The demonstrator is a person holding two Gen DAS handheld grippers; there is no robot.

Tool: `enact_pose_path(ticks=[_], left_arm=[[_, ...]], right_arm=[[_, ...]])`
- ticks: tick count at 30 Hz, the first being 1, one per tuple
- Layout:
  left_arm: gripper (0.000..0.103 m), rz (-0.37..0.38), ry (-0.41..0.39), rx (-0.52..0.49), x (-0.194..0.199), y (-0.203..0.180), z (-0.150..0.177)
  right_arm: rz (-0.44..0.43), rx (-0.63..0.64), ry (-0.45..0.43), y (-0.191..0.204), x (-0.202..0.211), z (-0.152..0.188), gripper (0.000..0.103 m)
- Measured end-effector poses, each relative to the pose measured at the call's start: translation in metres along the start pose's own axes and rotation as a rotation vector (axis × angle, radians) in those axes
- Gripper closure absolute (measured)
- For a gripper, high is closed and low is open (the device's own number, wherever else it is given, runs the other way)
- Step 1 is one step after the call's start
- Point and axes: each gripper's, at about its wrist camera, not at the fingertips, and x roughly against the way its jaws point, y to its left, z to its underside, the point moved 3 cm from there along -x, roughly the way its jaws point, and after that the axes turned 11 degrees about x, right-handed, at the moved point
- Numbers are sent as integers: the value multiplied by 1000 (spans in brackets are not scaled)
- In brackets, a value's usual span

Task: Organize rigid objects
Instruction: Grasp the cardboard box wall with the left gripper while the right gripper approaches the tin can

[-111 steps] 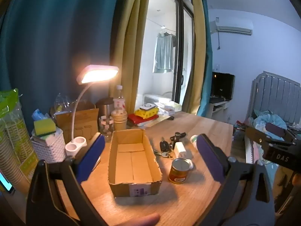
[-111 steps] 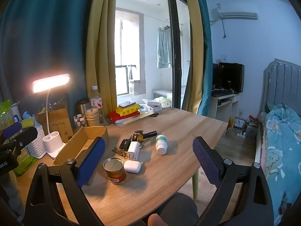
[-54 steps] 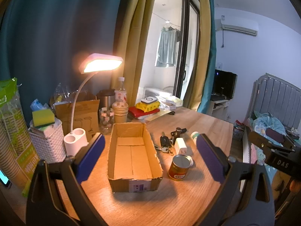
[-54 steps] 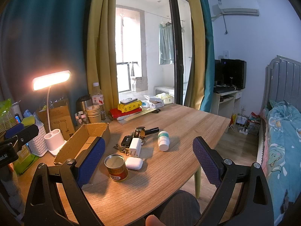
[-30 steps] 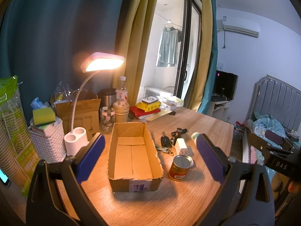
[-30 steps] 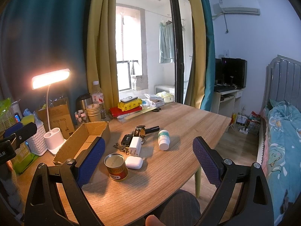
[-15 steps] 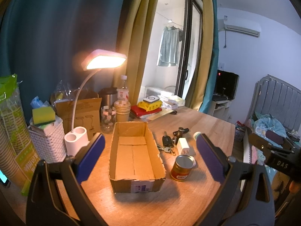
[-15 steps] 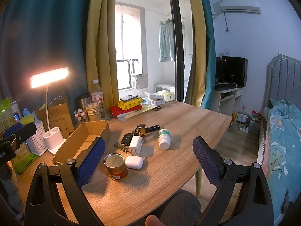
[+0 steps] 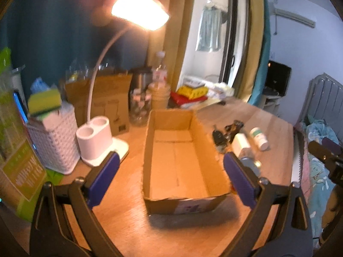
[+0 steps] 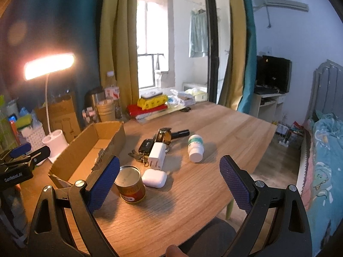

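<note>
An empty cardboard box (image 9: 180,162) (image 10: 85,154) lies open on the wooden table. My left gripper (image 9: 171,177) is open and straddles the box's near end from above. To the box's right lie a small tin can (image 10: 129,185), a white earbud case (image 10: 154,178), a white charger (image 10: 157,155) (image 9: 241,143), a car key with keys (image 10: 144,146) (image 9: 218,137), a wristwatch (image 10: 164,136), a black torch (image 10: 181,132) and a white pill bottle (image 10: 195,147) (image 9: 259,138). My right gripper (image 10: 169,184) is open, hovering just short of the can and the case.
A lit desk lamp (image 9: 98,141) (image 10: 53,139), a white basket (image 9: 53,147) with a sponge, a brown box (image 9: 107,102) and cups stand at the back left. Books (image 10: 150,107) lie at the far edge. A bed (image 10: 325,150) is right of the table.
The left gripper has moved forward and down, close over the box. The right gripper has come nearer to the can and earbud case. Both stay open.
</note>
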Motion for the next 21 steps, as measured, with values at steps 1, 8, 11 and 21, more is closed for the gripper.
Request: enact_pose_path(ticks=[1, 8, 11, 21], left_arm=[[5, -7, 11, 2, -7, 4, 1], [5, -56, 116, 66, -48, 35, 8], [5, -61, 164, 76, -62, 40, 15], [43, -9, 282, 145, -85, 53, 31]], right_arm=[[-10, 7, 9, 2, -7, 2, 7], [-67, 47, 65, 18, -48, 7, 7], [-90, 75, 83, 26, -64, 9, 7], [-162, 113, 122, 49, -97, 21, 7]])
